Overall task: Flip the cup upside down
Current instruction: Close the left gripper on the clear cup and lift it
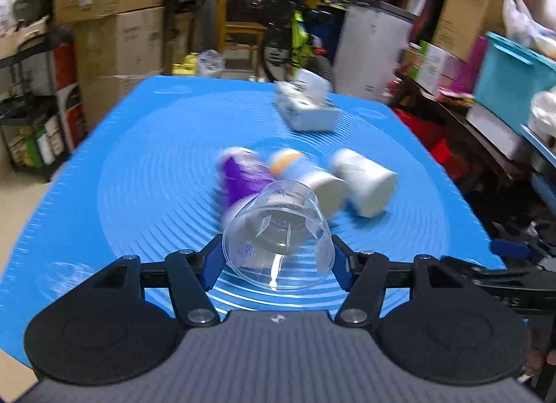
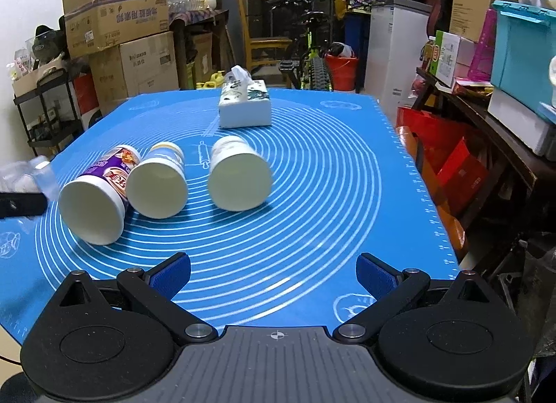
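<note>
Clearly transparent cup (image 1: 278, 234) tilted; mouth toward camera.

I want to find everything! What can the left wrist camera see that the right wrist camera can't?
Only the left wrist view shows the clear plastic cup, gripped on its side in the left gripper. Only the right wrist view shows the right gripper, open and empty. Both show the blue mat, three paper cups lying on their sides, like the purple cup, and the tissue box.
</note>
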### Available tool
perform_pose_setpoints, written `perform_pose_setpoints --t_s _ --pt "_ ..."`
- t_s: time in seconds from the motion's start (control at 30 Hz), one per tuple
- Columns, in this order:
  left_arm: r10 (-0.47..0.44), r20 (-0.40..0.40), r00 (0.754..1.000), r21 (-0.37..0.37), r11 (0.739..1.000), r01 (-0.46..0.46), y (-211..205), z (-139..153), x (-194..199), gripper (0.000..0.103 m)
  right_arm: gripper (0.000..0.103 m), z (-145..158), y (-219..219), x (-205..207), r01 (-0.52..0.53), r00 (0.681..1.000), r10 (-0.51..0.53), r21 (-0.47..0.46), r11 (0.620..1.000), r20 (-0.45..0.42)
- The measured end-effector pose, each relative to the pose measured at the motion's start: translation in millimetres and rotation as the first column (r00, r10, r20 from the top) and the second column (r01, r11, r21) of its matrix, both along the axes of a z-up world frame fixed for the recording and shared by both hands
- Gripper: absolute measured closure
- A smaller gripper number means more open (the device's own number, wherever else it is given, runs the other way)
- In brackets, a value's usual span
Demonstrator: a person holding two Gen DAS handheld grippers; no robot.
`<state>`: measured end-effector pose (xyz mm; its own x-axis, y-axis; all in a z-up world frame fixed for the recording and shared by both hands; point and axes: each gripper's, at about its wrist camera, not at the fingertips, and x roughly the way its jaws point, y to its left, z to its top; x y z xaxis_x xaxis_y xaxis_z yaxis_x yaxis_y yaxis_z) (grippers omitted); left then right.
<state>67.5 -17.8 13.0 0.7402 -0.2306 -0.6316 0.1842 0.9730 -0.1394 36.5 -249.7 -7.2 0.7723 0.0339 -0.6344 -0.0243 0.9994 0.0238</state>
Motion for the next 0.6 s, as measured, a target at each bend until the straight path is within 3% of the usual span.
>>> perform_pose_setpoints --t_s 0.13,0.23,0.4,0.6 --pt "-0.045 -0.050 0.998 -0.020 0.999 0.044 -38.0 -17.7 3.0 0.040 0.003 -0.2 -14.7 -8.2 0.027 1.000 -0.027 0.011 1.000 -0.005" --pt "-0.070 -0.041 0.997 0.016 0.997 0.071 -62.8 -27.5 7.6 0.040 0.002 -2.4 -27.5 -12.8 0.051 0.999 -0.051 0.017 0.999 -0.014" --pt "-0.041 -0.020 0.999 0.074 0.996 0.042 -88.7 -44.1 23.3 0.040 0.003 -7.0 -43.1 -15.4 0.082 0.996 -0.081 0.034 0.996 -0.024" --pt "0.005 -0.073 0.997 0.111 0.994 0.003 -95.9 -64.2 33.1 0.038 0.002 -12.9 -50.5 -11.9 0.089 0.995 -0.087 0.047 0.995 -0.038"
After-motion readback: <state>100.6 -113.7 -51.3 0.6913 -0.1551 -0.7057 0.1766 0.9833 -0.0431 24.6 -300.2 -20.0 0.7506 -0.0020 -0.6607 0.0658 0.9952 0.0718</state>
